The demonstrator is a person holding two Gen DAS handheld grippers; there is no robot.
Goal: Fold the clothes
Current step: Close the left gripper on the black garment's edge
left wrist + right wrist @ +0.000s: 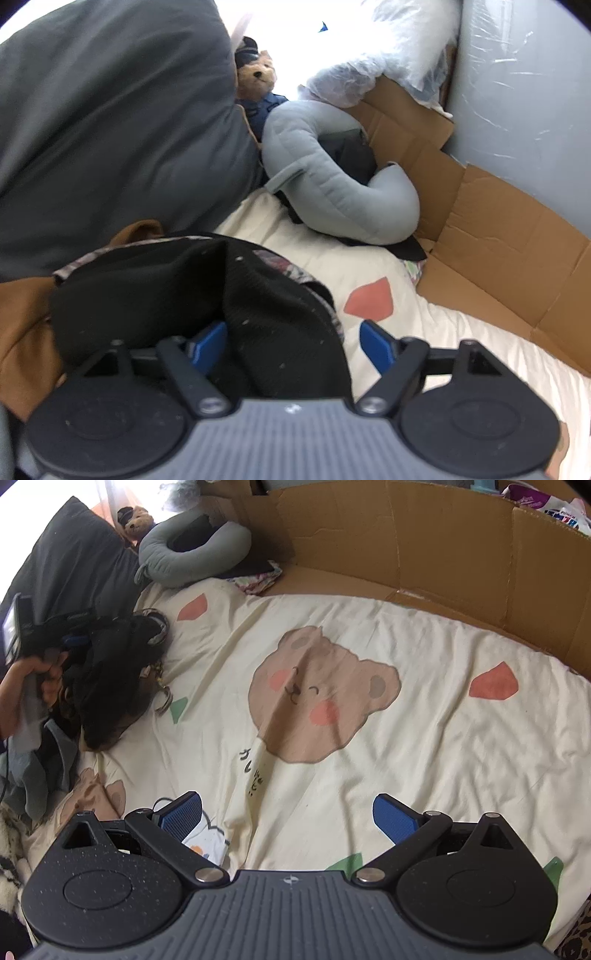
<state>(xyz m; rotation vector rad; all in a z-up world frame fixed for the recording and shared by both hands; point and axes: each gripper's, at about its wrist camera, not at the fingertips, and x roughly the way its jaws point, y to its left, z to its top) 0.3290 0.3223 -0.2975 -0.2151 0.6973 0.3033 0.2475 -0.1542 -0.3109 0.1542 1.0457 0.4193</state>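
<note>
We see the black knit garment heaped at the bedsheet's left edge, bunched between our left gripper's part-open pads, which don't visibly pinch it. Our right gripper gapes empty, well to its right. The sheet's printed characters aren't legible.

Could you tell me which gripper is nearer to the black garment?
Left. The left gripper has the black garment between its open fingers; the right gripper hangs over bare bedsheet, well away from it.
</note>
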